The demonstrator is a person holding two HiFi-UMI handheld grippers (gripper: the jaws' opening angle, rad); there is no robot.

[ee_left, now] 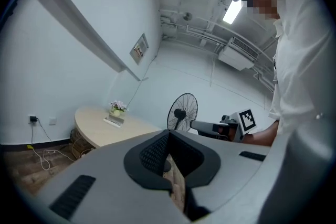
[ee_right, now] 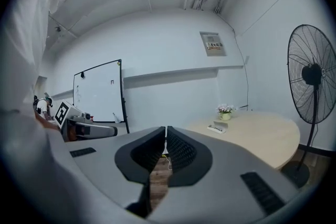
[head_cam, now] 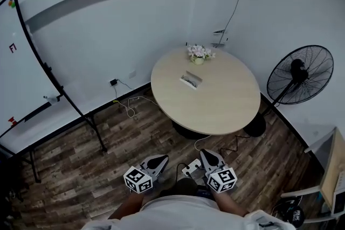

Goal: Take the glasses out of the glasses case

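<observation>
The glasses case [head_cam: 191, 80] lies small and grey on the round beige table [head_cam: 226, 105], far ahead of me; whether glasses lie in it is too small to tell. It also shows as a small grey case [ee_left: 113, 121] in the left gripper view and as a distant case [ee_right: 216, 127] in the right gripper view. My left gripper [head_cam: 161, 159] and right gripper [head_cam: 205, 152] hang side by side over the wooden floor, well short of the table. Both are shut with nothing between the jaws.
A pot of flowers [head_cam: 198, 53] stands behind the case. A standing fan [head_cam: 299, 77] is right of the table, a whiteboard [head_cam: 16, 62] on a stand at the left. Cables and a power strip [head_cam: 192, 169] lie on the floor.
</observation>
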